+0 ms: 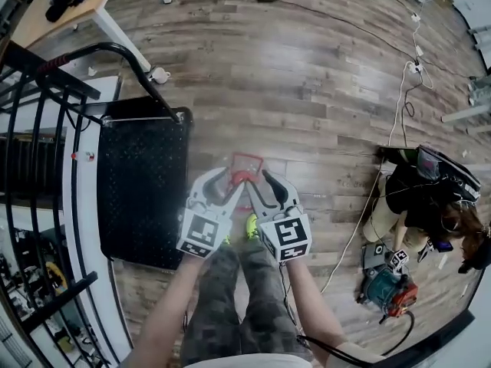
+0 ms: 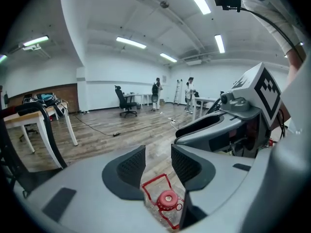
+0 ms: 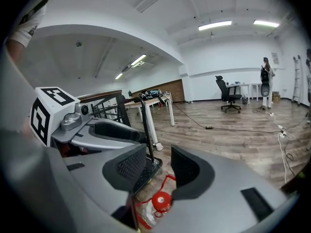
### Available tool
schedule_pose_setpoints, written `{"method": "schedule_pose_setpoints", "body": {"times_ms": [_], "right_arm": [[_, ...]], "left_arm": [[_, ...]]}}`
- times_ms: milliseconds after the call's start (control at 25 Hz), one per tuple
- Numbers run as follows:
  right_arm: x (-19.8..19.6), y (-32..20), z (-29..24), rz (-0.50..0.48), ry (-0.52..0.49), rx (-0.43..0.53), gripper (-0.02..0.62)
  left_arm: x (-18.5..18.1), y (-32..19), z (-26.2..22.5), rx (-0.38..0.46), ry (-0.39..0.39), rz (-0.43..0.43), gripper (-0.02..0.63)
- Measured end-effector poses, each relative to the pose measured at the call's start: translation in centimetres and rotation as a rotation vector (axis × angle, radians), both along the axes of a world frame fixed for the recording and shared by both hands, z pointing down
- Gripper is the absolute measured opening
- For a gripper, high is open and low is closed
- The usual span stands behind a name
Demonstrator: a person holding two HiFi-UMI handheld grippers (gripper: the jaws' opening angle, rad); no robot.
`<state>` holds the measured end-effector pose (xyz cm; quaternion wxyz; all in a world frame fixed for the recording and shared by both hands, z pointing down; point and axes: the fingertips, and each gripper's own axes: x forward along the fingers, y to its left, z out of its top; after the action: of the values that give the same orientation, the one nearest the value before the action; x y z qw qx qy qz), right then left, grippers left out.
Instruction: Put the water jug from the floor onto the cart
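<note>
The water jug [image 1: 246, 165] stands on the wooden floor, showing a red cap and a red frame handle; its clear body is mostly hidden under my grippers. My left gripper [image 1: 222, 184] and right gripper [image 1: 265, 184] hang side by side just above it, both open with nothing between the pads. In the left gripper view the red cap [image 2: 168, 199] lies below the left gripper [image 2: 159, 165]. The right gripper view shows the cap [image 3: 161, 200] under the right gripper [image 3: 159, 168]. The cart [image 1: 142, 182], a black flat platform with a black handle, stands just left of the jug.
A black metal railing [image 1: 38, 129] runs along the far left. A wooden table [image 1: 69, 6] stands at the top left. White cables [image 1: 399, 106] cross the floor on the right, near a crouching person [image 1: 418, 198] and a power tool [image 1: 387, 286].
</note>
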<state>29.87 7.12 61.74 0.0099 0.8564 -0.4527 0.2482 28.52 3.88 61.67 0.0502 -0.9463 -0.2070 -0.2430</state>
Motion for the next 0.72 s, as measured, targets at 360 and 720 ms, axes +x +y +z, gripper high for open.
{"method": "schedule_pose_setpoints", "body": {"times_ms": [360, 720], "right_arm": [[0.9, 0.6, 8.1, 0.051, -0.026, -0.025, 0.173], [3.1, 0.2, 15.1, 0.071, -0.052, -0.086, 0.19]], "left_arm": [[1.2, -0.2, 8.2, -0.004, -0.036, -0.011, 0.153], [3.4, -0.7, 15.3, 0.044, -0.069, -0.018, 0.164]]}}
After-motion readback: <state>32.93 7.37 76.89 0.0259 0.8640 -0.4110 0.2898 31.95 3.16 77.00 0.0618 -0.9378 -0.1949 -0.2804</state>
